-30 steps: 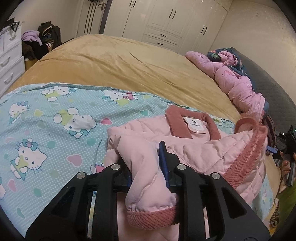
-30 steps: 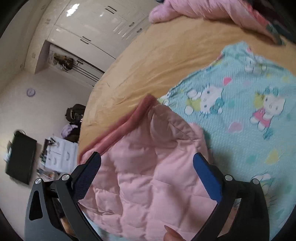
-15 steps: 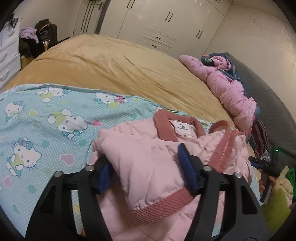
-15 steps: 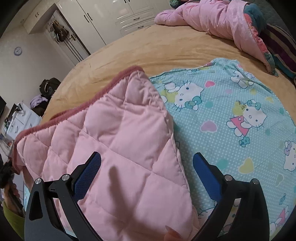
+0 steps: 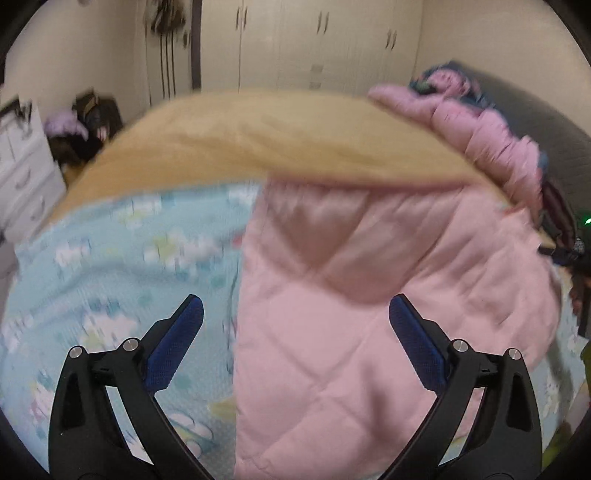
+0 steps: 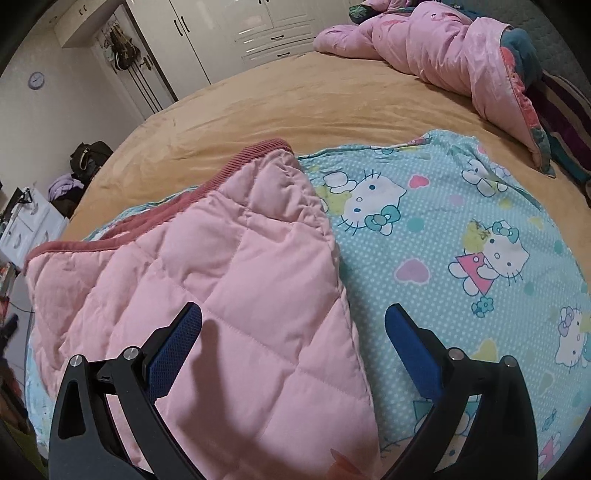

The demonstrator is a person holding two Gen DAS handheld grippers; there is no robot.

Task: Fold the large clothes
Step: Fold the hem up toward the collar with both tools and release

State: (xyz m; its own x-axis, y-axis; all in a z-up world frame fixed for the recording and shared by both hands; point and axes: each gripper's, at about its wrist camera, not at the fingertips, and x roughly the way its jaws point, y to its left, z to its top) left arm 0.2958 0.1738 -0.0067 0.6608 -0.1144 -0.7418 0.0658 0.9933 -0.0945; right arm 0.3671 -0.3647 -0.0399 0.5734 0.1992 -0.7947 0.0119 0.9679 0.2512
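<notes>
A pink quilted jacket [image 6: 207, 295] with darker ribbed trim lies folded on a light-blue cartoon-cat sheet [image 6: 461, 236] spread over the bed. In the blurred left wrist view the jacket [image 5: 369, 314] fills the centre and right. My left gripper [image 5: 295, 328] hovers above its left edge, jaws opening wide, pads clear of the cloth. The right gripper [image 6: 293, 332] hangs open over the jacket's right edge, with cloth under its left finger and sheet under the right one. Nothing is held.
A tan blanket [image 6: 295, 110] covers the bed. A crumpled pink duvet [image 6: 443, 48] lies at the far right by a dark headboard. White wardrobes [image 6: 240, 29] stand behind; white drawers [image 5: 22, 173] and bags [image 6: 85, 158] sit left. A hand [image 5: 580, 288] shows at the right edge.
The left gripper let go of the jacket's sleeve fold and opened wide; the collar and label are no longer in its view. The right gripper sank toward the flattened jacket and stayed open.
</notes>
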